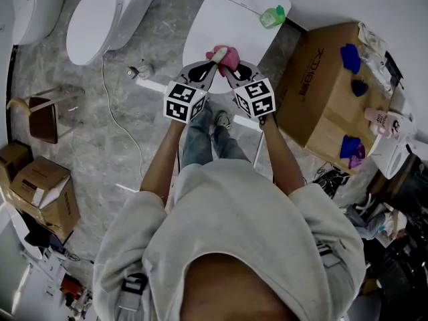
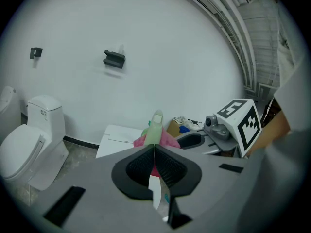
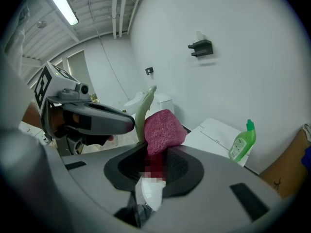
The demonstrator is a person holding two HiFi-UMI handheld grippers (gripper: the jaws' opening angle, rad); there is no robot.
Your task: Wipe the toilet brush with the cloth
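Note:
A pale green toilet brush handle [image 1: 217, 54] sticks up between my two grippers, above the white tabletop [image 1: 227, 19]. My left gripper [image 1: 211, 65] is shut on the handle [image 2: 156, 125], which rises out of its closed jaws [image 2: 154, 147]. A pink cloth [image 1: 229, 58] is bunched against the handle's right side. My right gripper [image 1: 227, 70] is shut on that cloth [image 3: 163, 129], which bulges out beyond the fingertips [image 3: 156, 154] and touches the handle [image 3: 144, 107]. The brush head is hidden.
A green cleaner bottle [image 1: 272, 16] stands on the far corner of the tabletop. Two white toilets [image 1: 100, 15] are at the back left. A large cardboard box [image 1: 328, 79] with blue items stands right. Smaller boxes [image 1: 40, 186] and a brown chair [image 1: 43, 119] sit left.

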